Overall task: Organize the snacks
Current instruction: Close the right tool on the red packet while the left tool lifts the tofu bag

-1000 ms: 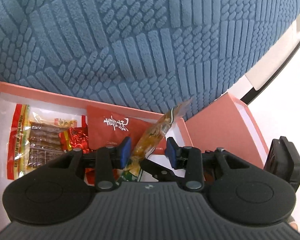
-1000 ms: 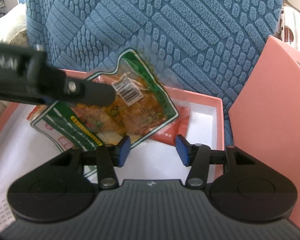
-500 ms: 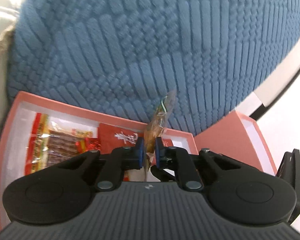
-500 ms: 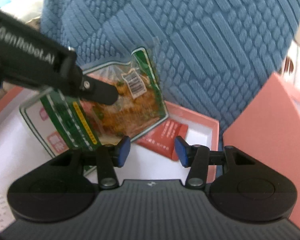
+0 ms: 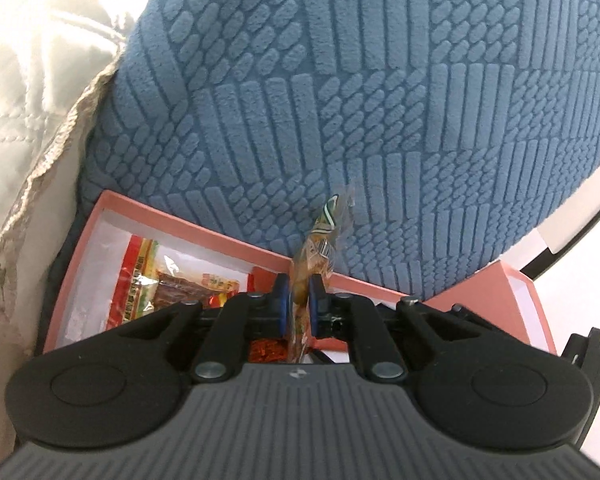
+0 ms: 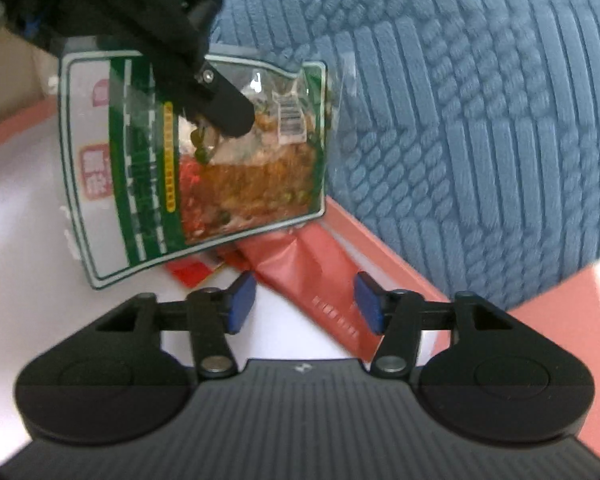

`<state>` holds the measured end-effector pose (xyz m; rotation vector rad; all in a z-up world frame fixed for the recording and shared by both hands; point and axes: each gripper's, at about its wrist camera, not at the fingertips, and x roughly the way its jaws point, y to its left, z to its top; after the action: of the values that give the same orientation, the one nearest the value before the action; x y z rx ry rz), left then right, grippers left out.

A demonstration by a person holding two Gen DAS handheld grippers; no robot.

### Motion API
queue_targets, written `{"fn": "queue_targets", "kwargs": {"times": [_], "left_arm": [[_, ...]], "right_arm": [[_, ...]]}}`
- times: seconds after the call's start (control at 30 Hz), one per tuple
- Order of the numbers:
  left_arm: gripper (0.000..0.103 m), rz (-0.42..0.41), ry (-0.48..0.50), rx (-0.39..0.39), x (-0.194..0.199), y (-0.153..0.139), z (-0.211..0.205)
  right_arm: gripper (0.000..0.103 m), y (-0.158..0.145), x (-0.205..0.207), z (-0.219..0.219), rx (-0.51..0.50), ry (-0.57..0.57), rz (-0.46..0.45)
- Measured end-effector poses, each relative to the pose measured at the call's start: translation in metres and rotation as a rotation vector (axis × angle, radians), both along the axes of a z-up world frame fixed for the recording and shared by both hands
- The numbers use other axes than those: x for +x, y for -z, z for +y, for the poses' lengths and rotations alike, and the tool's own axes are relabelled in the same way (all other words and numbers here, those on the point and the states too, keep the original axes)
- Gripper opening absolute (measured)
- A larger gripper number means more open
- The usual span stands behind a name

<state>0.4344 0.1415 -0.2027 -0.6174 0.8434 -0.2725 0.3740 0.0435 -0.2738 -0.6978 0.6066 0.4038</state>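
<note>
Blue textured cushion (image 5: 380, 100) backs your pink box (image 5: 188, 227), with a cream quilt (image 5: 32, 92) at its left.
Your left claw (image 5: 298, 308) is clenched on the green-edged snack pouch (image 6: 220, 160), now lifted higher above the box than a second ago; it is clear-windowed, showing orange-brown food and a barcode. Below lie a red packet (image 6: 320, 276) and a jerky pack (image 5: 168, 280). Your right claw (image 6: 304, 304) hangs released, empty.

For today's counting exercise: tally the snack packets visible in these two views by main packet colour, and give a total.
Green-bordered clear packet: 1
Red-and-yellow packet of brown strips: 1
Plain red pouch: 1
Small shiny red packets: at least 1, mostly hidden
Total: at least 4
</note>
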Motion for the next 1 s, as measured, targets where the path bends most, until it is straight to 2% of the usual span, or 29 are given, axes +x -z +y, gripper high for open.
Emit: {"fn": "queue_targets", "kwargs": {"times": [0.1, 0.27, 0.4, 0.5, 0.53, 0.6, 0.67, 0.77, 0.8, 1.0], "left_arm": [[0.012, -0.004, -0.012, 0.004, 0.000, 0.002, 0.002], [0.012, -0.010, -0.033, -0.004, -0.001, 0.005, 0.004], [0.012, -0.024, -0.052, -0.027, -0.003, 0.006, 0.010], [0.012, -0.029, -0.072, -0.056, -0.003, 0.007, 0.015], [0.012, -0.032, -0.080, -0.079, -0.004, 0.008, 0.020], [0.012, -0.024, -0.093, -0.120, -0.004, 0.011, 0.025], [0.012, -0.019, -0.095, -0.112, -0.004, 0.013, 0.026], [0.012, -0.016, -0.091, -0.107, -0.004, 0.016, 0.025], [0.012, -0.014, -0.088, -0.106, -0.003, 0.018, 0.024], [0.013, 0.001, -0.031, -0.076, 0.004, 0.030, 0.004]], "right_arm": [[0.070, 0.003, 0.006, 0.008, -0.029, -0.021, -0.033], [0.068, 0.012, 0.021, 0.011, -0.064, -0.043, -0.053], [0.066, 0.021, 0.017, 0.022, -0.089, -0.056, -0.086], [0.065, 0.021, 0.003, 0.015, -0.092, -0.055, -0.119], [0.056, 0.020, 0.004, 0.014, -0.095, -0.050, -0.135], [0.052, 0.022, 0.008, 0.012, -0.109, -0.034, -0.161], [0.050, 0.024, 0.017, 0.007, -0.084, -0.022, -0.124], [0.043, 0.032, 0.034, -0.001, -0.034, 0.014, -0.019], [0.036, 0.035, 0.037, -0.003, -0.032, 0.021, -0.005], [0.029, 0.037, 0.048, -0.008, -0.021, 0.025, -0.009]]}}
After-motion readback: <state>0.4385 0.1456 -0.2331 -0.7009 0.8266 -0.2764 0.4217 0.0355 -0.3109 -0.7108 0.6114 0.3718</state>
